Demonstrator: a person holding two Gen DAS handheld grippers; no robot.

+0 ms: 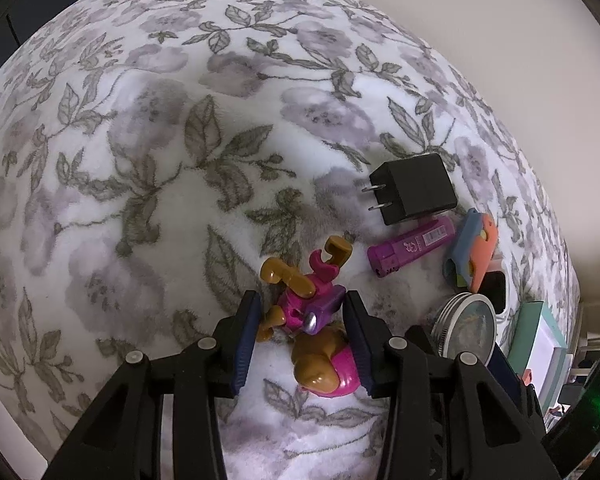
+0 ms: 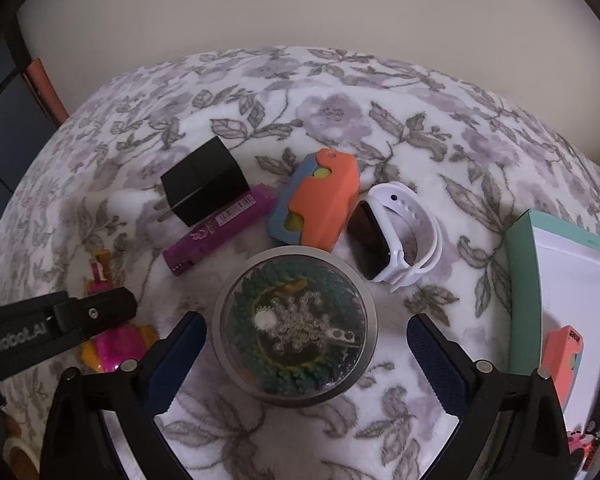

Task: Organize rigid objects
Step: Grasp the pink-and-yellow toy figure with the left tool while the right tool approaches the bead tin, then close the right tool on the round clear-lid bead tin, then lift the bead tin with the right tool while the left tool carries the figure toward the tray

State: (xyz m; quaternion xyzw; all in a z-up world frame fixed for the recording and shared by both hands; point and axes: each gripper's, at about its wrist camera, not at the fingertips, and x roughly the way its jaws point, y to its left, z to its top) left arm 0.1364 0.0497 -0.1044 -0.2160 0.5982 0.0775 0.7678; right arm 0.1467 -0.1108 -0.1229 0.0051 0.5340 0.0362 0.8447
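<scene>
While the left gripper (image 1: 302, 336) clamps the pink toy figure (image 1: 316, 320) on the floral blanket (image 1: 140, 200), the right gripper (image 2: 306, 364) spreads wide around the round tin (image 2: 295, 326).

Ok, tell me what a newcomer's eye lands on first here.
The pink and tan toy figure lies on the floral blanket between the left gripper's jaws. Beside it, the round clear-lidded tin of beads sits between the right gripper's wide-open jaws, with an orange and blue case just beyond.
</scene>
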